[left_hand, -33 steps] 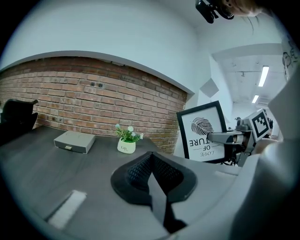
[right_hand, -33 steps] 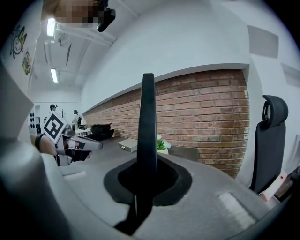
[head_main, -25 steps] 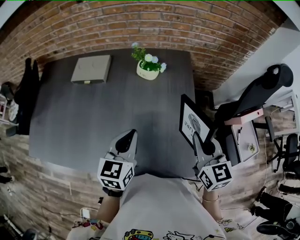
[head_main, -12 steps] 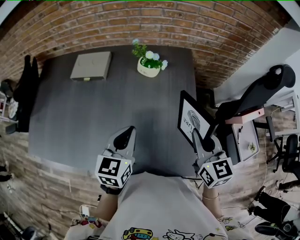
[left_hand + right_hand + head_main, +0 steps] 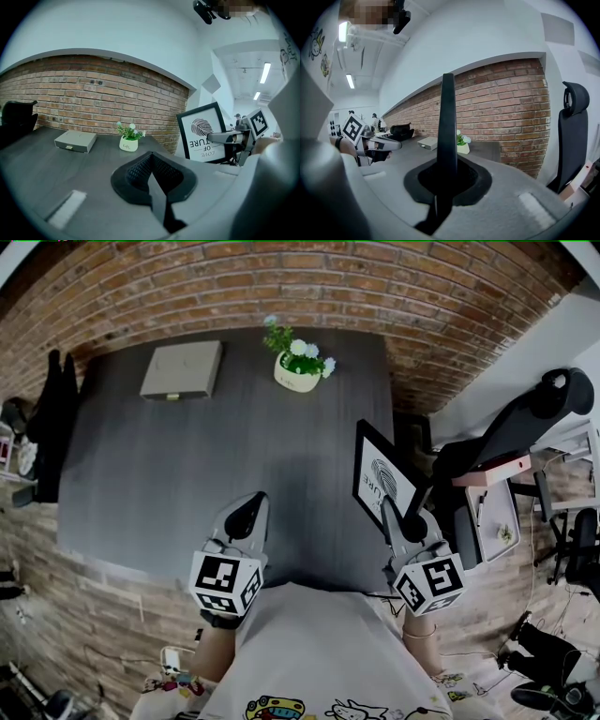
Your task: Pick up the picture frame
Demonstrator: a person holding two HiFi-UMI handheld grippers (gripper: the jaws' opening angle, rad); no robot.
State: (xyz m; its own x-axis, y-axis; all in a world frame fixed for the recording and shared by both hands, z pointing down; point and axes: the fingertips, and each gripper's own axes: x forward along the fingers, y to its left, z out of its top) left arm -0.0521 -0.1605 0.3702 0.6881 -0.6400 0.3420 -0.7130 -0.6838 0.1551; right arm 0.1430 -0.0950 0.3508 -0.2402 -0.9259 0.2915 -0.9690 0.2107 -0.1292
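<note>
We see the picture frame (image 5: 373,476) at centre right of the head view, standing upright in the clenched right gripper (image 5: 388,512), over the right-hand edge of the dark tabletop (image 5: 169,474). It has a thin black border around a white print that bears a dark leaf-like motif, with lines of dark lettering beneath. In the left gripper view the picture frame (image 5: 202,130) faces us at right of centre, tilted slightly, and the right gripper (image 5: 220,137) reaches in across its lower part. In the right gripper view the picture frame (image 5: 447,122) shows edge-on as a narrow black bar rising from between the jaws of the right gripper (image 5: 444,180), which press on it from both sides. We cannot tell whether its lower edge touches the tabletop.

The left gripper (image 5: 251,508) hangs at lower centre with its jaws pressed together on nothing, as its own view confirms (image 5: 152,174).

Along the far edge, at the top of the head view, a flower pot (image 5: 297,377) and a grey box (image 5: 181,371) sit close to the brick wall (image 5: 281,287), well apart from both grippers. The wide middle of the tabletop lies open between them and us. Just off the right edge, near the frame, stands an office chair (image 5: 525,427).
</note>
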